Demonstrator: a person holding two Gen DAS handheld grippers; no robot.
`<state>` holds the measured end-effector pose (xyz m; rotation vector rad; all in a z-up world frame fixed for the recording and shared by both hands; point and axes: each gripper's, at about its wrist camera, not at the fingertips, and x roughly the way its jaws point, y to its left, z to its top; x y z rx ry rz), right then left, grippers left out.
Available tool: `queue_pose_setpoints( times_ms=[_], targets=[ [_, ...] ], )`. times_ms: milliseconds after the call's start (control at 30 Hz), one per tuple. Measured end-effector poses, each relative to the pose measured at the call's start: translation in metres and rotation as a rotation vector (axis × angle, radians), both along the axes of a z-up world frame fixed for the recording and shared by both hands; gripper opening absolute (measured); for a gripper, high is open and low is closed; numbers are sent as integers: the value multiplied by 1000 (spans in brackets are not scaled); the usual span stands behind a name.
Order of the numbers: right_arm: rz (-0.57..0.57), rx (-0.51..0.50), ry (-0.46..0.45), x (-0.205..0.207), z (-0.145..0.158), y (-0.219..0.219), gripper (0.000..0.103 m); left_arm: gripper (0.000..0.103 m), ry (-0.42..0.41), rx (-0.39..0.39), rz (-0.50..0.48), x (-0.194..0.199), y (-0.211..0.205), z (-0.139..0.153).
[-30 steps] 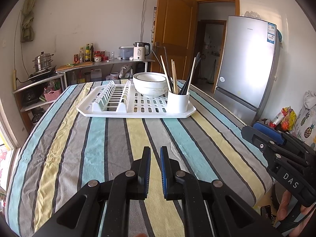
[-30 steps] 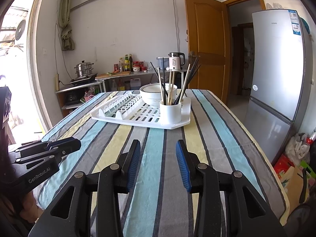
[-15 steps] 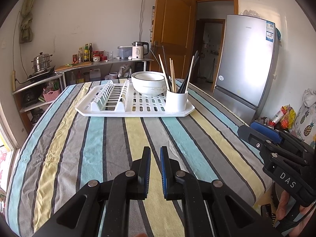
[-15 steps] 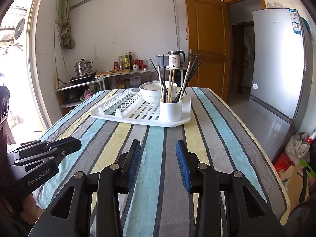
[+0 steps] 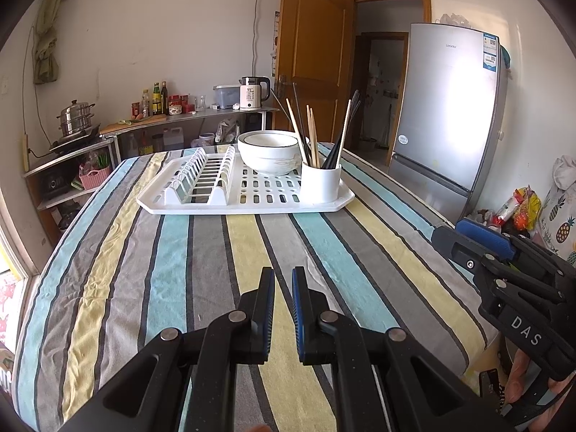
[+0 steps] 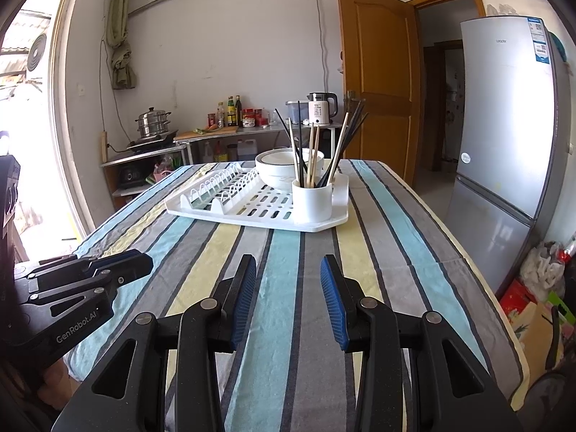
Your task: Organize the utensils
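A white utensil cup (image 5: 320,187) stands at the front right corner of a white dish rack (image 5: 201,203) on the striped table; it also shows in the right wrist view (image 6: 311,203). Several wooden and black chopsticks (image 5: 312,136) stand in it. White stacked bowls (image 5: 269,151) sit behind the cup. My left gripper (image 5: 283,280) hovers over the near table, jaws nearly closed with a narrow gap, empty. My right gripper (image 6: 288,266) is open and empty, well short of the rack. Each gripper shows at the edge of the other's view.
The striped tablecloth (image 6: 284,252) covers the table. A silver fridge (image 6: 511,151) stands to the right, a wooden door (image 6: 378,82) behind. A counter with a kettle (image 6: 320,108), bottles and a steamer pot (image 6: 153,126) lines the back wall. Bags lie on the floor at right (image 5: 522,208).
Both views have shifted slightly; the rack sits a little farther and lower in frame. The jaws of both grippers keep the same spacing.
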<state>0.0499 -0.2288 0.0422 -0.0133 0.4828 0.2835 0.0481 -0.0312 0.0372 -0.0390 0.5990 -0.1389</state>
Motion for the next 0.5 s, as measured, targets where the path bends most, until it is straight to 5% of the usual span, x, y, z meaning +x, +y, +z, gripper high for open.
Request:
queue_pose_setpoints(
  times_ms=[500],
  targets=[
    [-3,-8,4,-1,1,1,38,9,13,3,-19,0,-4,0]
  ],
)
